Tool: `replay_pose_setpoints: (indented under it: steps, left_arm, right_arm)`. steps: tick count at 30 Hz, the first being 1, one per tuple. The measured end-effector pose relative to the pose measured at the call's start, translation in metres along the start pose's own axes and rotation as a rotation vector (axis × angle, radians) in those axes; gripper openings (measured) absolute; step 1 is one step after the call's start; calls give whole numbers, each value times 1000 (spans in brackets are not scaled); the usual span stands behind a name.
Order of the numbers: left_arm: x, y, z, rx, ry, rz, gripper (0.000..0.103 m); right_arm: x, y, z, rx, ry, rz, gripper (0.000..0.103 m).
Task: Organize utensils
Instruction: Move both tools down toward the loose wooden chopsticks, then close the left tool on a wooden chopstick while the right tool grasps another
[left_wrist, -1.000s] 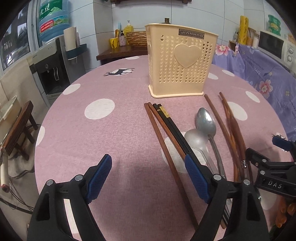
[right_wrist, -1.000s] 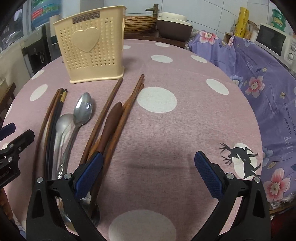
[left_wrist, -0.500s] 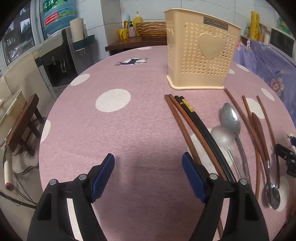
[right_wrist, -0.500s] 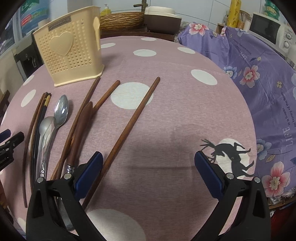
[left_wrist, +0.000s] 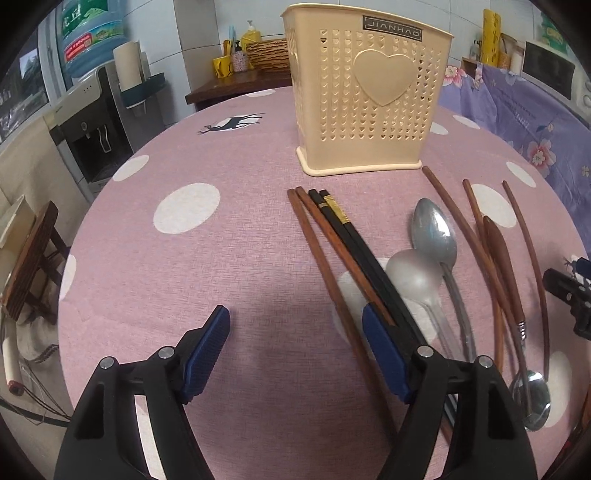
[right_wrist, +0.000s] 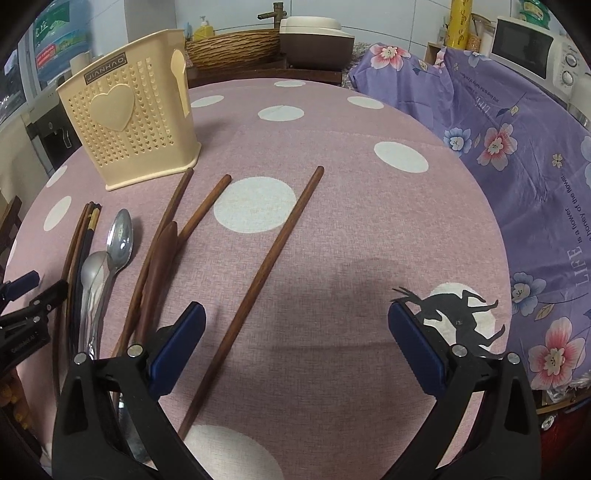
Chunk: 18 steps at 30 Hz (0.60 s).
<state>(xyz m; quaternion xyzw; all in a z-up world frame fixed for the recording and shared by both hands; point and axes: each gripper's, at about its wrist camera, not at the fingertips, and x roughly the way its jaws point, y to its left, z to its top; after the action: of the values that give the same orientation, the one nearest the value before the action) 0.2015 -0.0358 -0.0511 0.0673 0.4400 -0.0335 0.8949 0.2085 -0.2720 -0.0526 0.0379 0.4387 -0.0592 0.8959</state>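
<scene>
Two grippers hang above a round table (left_wrist: 184, 266) draped in a pink cloth with white dots; the left gripper (left_wrist: 295, 350) has its blue-padded jaws parted with only bare cloth between them, having just narrowed a little, and its right finger (left_wrist: 384, 354) sits over the near ends of the dark chopsticks without pressing on them; the right gripper (right_wrist: 295, 343) stands wide apart and holds nothing, with one brown chopstick (right_wrist: 258, 288) lying slantwise on the cloth between its fingers, untouched; the utensils all lie flat on the table in front of a cream perforated utensil holder (left_wrist: 365, 96), which stands upright at the far side with a heart on its face; nearest the left gripper lie two brown chopsticks (left_wrist: 314, 236) and a black pair (left_wrist: 351, 236) side by side, touching; to their right, two metal spoons (left_wrist: 432, 236) lie bowl-up, one overlapping the other; further right, a wooden-handled spoon (left_wrist: 502, 266) lies among more brown chopsticks (left_wrist: 458, 221), its bowl toward the camera; a purple flowered cloth (right_wrist: 517, 129) covers furniture beside the table.
</scene>
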Motion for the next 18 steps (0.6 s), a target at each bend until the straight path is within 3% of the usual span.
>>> replay_pose_setpoints:
  steps: [10, 15, 18]
  left_arm:
    - [3, 31, 8, -65, 34, -10, 76]
    - [14, 37, 18, -99, 70, -1, 79]
    - [17, 42, 23, -127, 76, 10, 76]
  right_arm:
    - [6, -21, 15, 70, 11, 49, 98]
    - [20, -23, 34, 132, 55, 99, 68]
    - [28, -19, 44, 129, 61, 76, 59]
